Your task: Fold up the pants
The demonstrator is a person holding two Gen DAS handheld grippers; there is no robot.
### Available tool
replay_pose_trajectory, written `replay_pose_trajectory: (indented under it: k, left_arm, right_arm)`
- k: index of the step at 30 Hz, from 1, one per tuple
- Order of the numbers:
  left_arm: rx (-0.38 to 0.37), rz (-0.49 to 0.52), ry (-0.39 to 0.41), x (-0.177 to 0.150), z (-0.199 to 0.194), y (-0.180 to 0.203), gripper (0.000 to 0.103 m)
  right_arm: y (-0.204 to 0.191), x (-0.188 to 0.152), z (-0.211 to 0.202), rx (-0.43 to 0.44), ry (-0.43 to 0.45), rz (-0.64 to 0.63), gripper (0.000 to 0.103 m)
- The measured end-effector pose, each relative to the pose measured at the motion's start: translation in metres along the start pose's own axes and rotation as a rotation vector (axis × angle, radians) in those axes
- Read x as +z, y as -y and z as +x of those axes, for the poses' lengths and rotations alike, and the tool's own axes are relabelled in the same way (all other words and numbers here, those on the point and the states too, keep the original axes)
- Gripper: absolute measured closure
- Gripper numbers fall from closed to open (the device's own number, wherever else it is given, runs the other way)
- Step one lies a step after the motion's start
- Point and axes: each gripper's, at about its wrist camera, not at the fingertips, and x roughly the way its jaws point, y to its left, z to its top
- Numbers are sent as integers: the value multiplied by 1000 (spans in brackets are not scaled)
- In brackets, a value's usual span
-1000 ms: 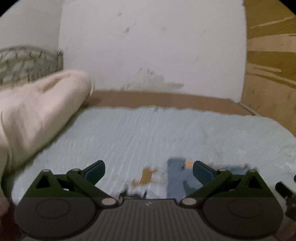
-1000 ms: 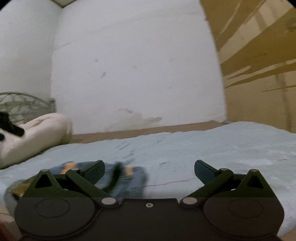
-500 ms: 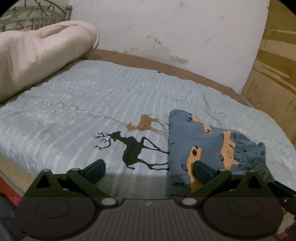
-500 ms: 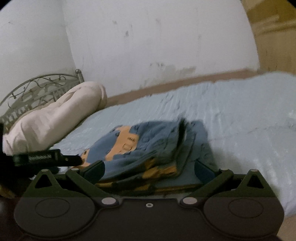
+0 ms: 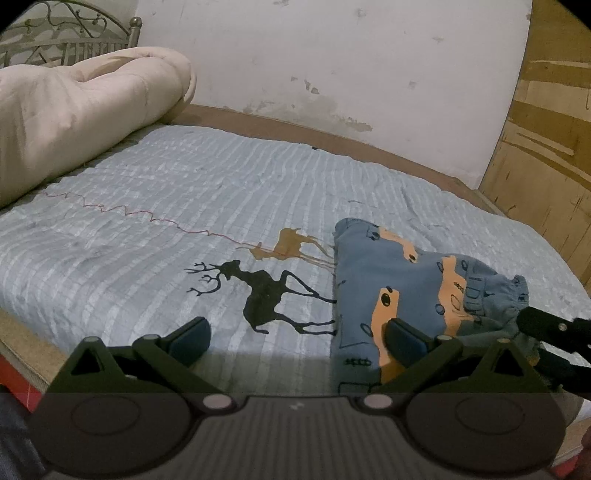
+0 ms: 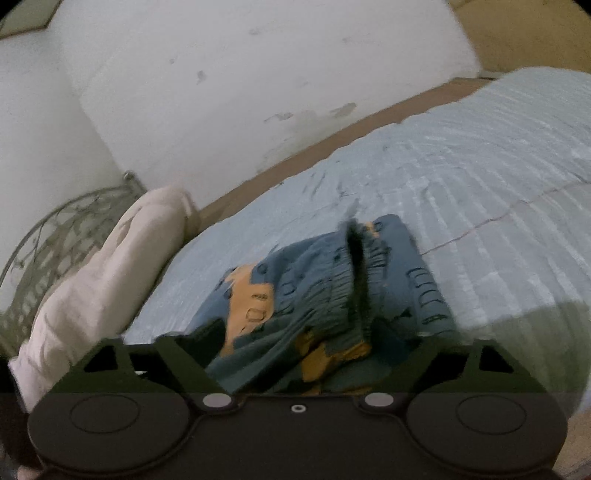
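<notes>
Small blue pants (image 5: 399, 284) with orange patches lie bunched on a light blue bed cover (image 5: 184, 214), near its front right edge. My left gripper (image 5: 295, 336) is open and empty, hovering at the front edge of the bed just left of the pants, its right finger over their near hem. The right gripper shows in the left wrist view (image 5: 554, 339) at the pants' waistband. In the right wrist view, the pants (image 6: 332, 288) fill the space between the spread fingers of my right gripper (image 6: 295, 343); the fingertips are hidden by cloth.
A rolled cream quilt (image 5: 74, 110) lies along the bed's left side by a metal headboard (image 5: 66, 33). A white wall (image 5: 332, 55) stands behind the bed and a wooden panel (image 5: 546, 147) to the right. A deer print (image 5: 266, 291) marks the cover.
Both grippers have dropped and tilted down toward the bed. The right gripper has moved in on the pants' waistband, and the pants now fill its jaw opening.
</notes>
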Motion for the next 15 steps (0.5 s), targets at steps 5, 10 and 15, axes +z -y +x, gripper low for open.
replay_pose_trajectory:
  k: [5, 10, 15]
  left_arm:
    - [10, 6, 11, 5, -3, 5, 1]
    - [-1, 27, 37, 14, -9, 15, 1]
    - [-1, 49, 28, 16, -6, 21, 1]
  right_arm:
    - [9, 2, -2, -50, 22, 19, 72]
    - [11, 9, -18, -21, 77, -12, 83]
    - [4, 11, -34, -56, 118, -105, 83]
